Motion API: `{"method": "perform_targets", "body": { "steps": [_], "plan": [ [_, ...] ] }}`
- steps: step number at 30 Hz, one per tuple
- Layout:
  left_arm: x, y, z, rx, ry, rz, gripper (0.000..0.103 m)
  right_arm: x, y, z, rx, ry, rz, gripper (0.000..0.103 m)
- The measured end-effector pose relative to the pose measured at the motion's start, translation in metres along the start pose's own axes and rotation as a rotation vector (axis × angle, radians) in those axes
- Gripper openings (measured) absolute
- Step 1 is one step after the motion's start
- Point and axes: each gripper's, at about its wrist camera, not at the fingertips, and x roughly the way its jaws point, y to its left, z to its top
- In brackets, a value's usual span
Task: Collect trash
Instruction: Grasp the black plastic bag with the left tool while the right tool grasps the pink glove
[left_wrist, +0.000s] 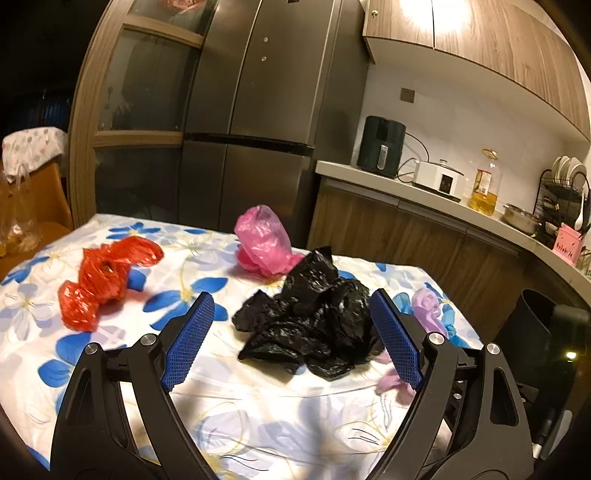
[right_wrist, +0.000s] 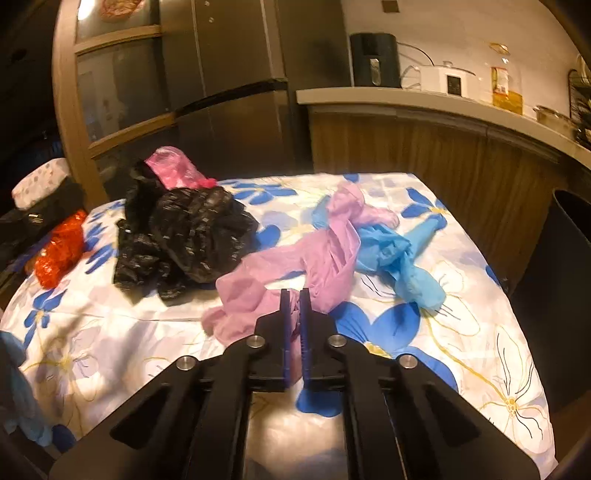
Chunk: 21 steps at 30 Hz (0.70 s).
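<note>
Crumpled plastic bags lie on a table with a blue-flowered cloth (left_wrist: 229, 402). My left gripper (left_wrist: 291, 308) is open, its blue pads either side of a black bag (left_wrist: 314, 321) and just short of it. A red bag (left_wrist: 103, 280) lies to the left and a pink bag (left_wrist: 262, 240) behind. My right gripper (right_wrist: 294, 295) is shut on the near end of a lilac bag (right_wrist: 317, 258), which stretches away over the cloth. A light blue bag (right_wrist: 399, 258) lies to its right. The black bag (right_wrist: 184, 236), pink bag (right_wrist: 173, 166) and red bag (right_wrist: 59, 251) show to the left.
A dark bin (right_wrist: 569, 266) stands beside the table's right edge and shows in the left wrist view (left_wrist: 535, 325). Behind are a fridge (left_wrist: 266, 110) and a counter (left_wrist: 443, 199) with appliances. A chair (left_wrist: 40, 206) stands far left.
</note>
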Motion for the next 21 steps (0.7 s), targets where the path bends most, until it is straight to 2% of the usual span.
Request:
{"method": "perform_targets", "body": {
  "steps": [2, 6, 9, 12, 15, 21],
  "plan": [
    [0.002, -0.005, -0.001, 0.007, 0.006, -0.014, 0.085, -0.018, -0.003, 0.003, 0.017, -0.069, 0.017, 0.003],
    [0.007, -0.015, -0.001, 0.013, 0.013, -0.037, 0.082, -0.048, -0.01, 0.007, 0.051, -0.148, 0.028, 0.003],
    [0.014, -0.026, 0.001, 0.016, 0.018, -0.048, 0.077, -0.068, -0.016, 0.009, 0.075, -0.196, 0.029, 0.003],
    [0.025, -0.039, 0.001, 0.016, 0.049, -0.069, 0.069, -0.086, -0.022, 0.011, 0.091, -0.227, 0.032, 0.003],
    [0.038, -0.049, -0.001, 0.026, 0.087, -0.068, 0.057, -0.102, -0.026, 0.012, 0.099, -0.254, 0.033, 0.003],
    [0.06, -0.056, -0.011, 0.054, 0.175, -0.028, 0.023, -0.119, -0.033, 0.012, 0.096, -0.273, 0.033, 0.003]
  ]
}}
